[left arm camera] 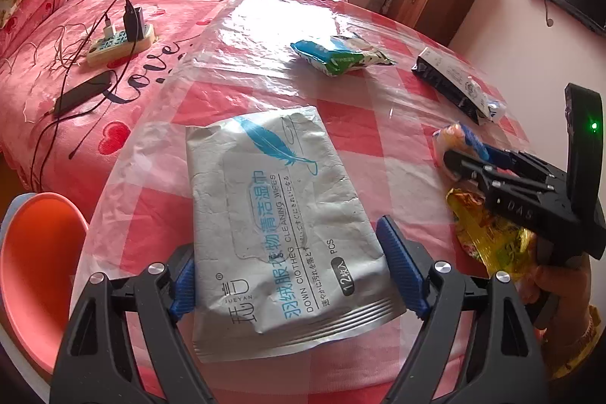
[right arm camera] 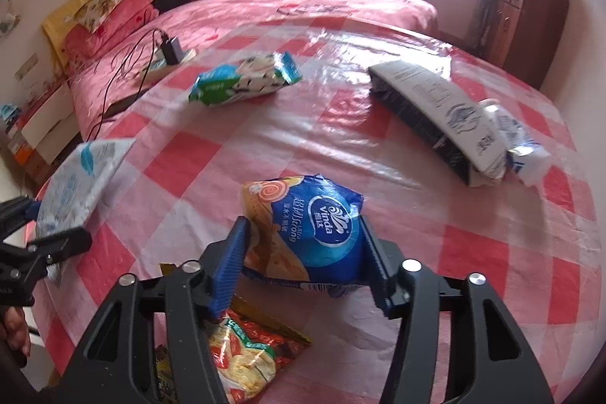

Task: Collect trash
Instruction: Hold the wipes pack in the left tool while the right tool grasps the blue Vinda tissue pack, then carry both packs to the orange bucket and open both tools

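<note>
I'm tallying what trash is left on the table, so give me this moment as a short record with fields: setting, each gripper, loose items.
setting: round table with pink checked cloth under clear plastic, beside a bed
left gripper: jaws around the silver wet wipes pack, gripping its sides
right gripper: pads on both sides of the blue Vinda tissue pack
loose items: yellow noodle wrapper under the right gripper; green-and-white wrapper; black-and-white carton

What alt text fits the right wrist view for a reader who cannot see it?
The right gripper closes on a blue tissue pack above a checked tablecloth. A yellow wrapper lies under it; a green packet and a box lie farther off.
</note>
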